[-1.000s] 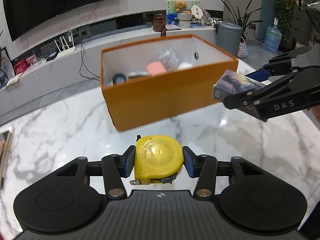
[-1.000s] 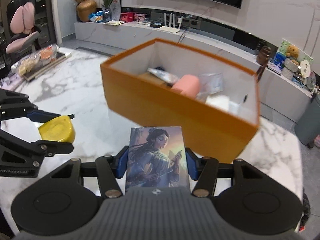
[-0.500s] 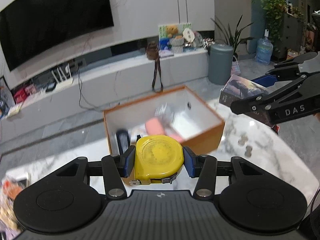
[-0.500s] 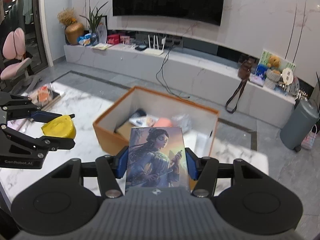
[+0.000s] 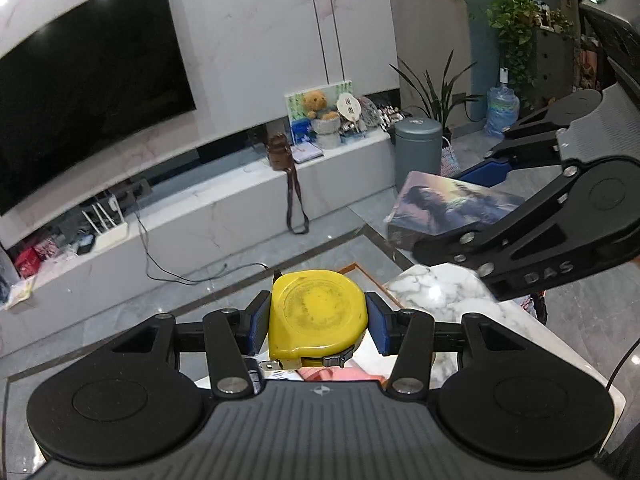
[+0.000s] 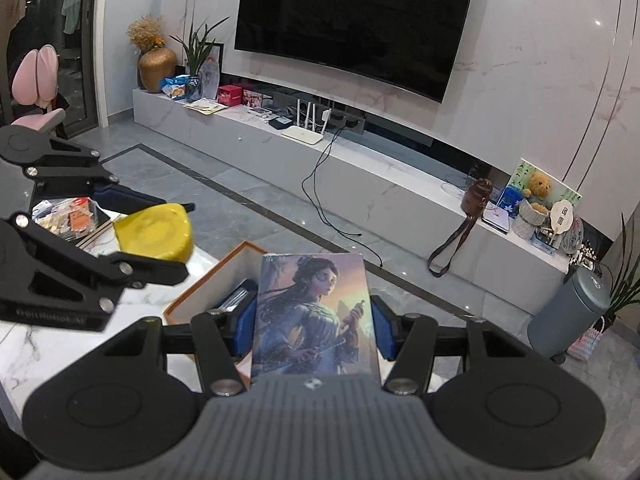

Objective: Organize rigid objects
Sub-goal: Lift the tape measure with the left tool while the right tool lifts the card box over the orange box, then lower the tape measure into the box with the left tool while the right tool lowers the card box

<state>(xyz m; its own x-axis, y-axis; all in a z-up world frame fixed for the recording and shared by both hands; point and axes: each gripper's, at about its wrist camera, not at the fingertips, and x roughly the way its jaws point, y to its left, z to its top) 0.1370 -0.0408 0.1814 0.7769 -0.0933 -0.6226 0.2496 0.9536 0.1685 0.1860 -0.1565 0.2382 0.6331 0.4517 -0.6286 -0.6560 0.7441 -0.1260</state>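
Note:
My left gripper is shut on a yellow tape measure and holds it high over the orange box, of which only a rim corner shows. My right gripper is shut on a card box with a painted woman, also above the orange box. The left gripper with the tape measure shows at the left of the right wrist view. The right gripper with the card box shows at the right of the left wrist view. A pink item in the box peeks under the tape measure.
The marble table lies below, its far edge near the box. A tray of packets sits on the table at the left. Beyond are a grey floor, a low TV bench and a grey bin.
Both grippers have risen and moved over the orange box, still holding their objects. The box has dropped from the middle of both views to their lower edge.

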